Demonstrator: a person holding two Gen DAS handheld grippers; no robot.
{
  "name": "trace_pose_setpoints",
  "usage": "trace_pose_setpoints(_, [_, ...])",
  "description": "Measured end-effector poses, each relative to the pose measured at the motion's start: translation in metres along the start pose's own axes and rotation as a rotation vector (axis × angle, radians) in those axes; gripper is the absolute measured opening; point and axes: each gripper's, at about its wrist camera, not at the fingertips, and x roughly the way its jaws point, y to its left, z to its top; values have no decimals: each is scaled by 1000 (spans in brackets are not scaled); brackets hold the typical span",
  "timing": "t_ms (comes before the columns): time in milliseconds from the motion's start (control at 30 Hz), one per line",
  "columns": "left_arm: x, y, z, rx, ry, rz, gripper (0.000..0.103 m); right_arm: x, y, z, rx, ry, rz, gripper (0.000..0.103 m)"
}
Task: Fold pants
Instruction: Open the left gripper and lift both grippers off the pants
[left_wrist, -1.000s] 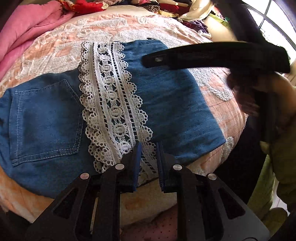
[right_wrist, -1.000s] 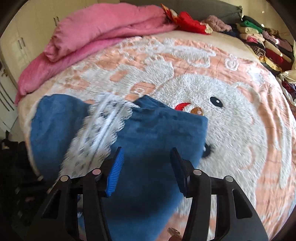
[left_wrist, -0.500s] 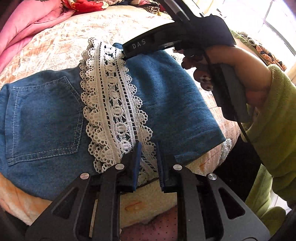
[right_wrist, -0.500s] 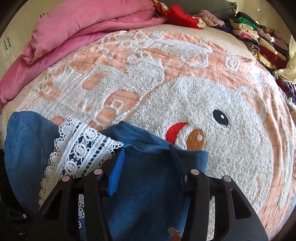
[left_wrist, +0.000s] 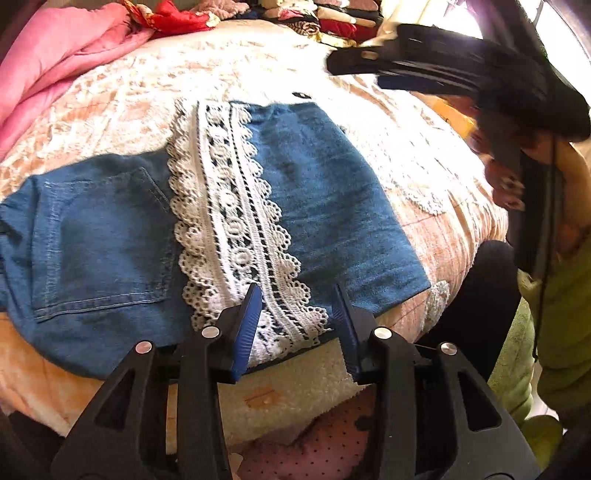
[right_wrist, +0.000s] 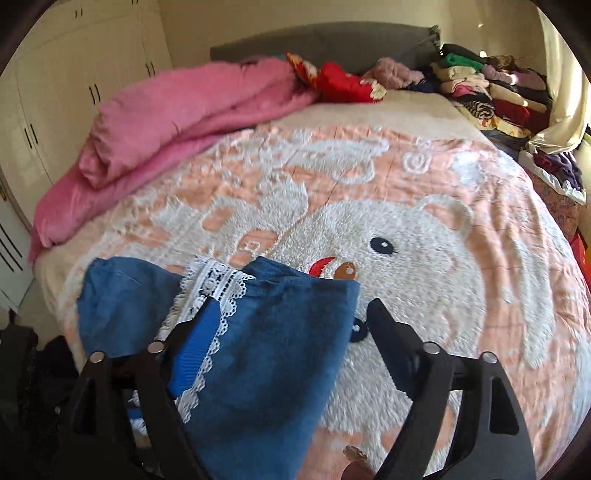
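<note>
Folded blue denim pants with a white lace hem band (left_wrist: 229, 221) lying flat near the front edge of a peach and white fleece blanket with a bear face (right_wrist: 424, 258), back pocket toward the left in the left wrist view, lace band running across the middle, plain denim panel to the right. Left black two-finger gripper with blue ribbed pads (left_wrist: 297, 325) low over the near edge of the pants, jaws spread wide, lace end lying between the fingers but not pinched. Right black two-finger gripper (right_wrist: 291, 332) raised above the far right of the blanket in the left wrist view, blurred, held in a hand beside a green sleeve (left_wrist: 554, 295). In the right wrist view, jaws spread wide, nothing pinched, left blue pad over the lace and denim, right finger over the bear's face just beside the denim edge. Pants in that view at lower left of the blanket, folded edge touching the bear's red mouth and orange nose. Rolled pink quilt (right_wrist: 177, 122) along the far left side of the bed, red patterned garment (right_wrist: 340, 81) by the grey headboard (right_wrist: 317, 40), stacked folded clothes (right_wrist: 491, 88) at the far right corner. Cream wardrobe doors (right_wrist: 74, 74) behind the bed on the left.
</note>
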Motion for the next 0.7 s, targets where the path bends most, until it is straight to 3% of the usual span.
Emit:
trace_pose_setpoints(200, [-20, 2, 2, -13, -42, 29, 51, -32, 0, -9, 28, -52, 1, 96])
trace_pose_setpoints(267, [-27, 2, 2, -17, -56, 41, 52, -41, 2, -12, 28, -69, 4, 96])
trace_pose_setpoints(367, [-35, 4, 3, -25, -77, 67, 65, -52, 6, -12, 32, -90, -5, 98])
trace_pose_setpoints(500, [-48, 8, 3, -34, -107, 93, 74, -63, 12, -11, 20, -112, 0, 98])
trace_pose_setpoints(700, [-68, 22, 4, -60, -162, 144, 81, -71, 33, -5, -25, -132, 10, 98])
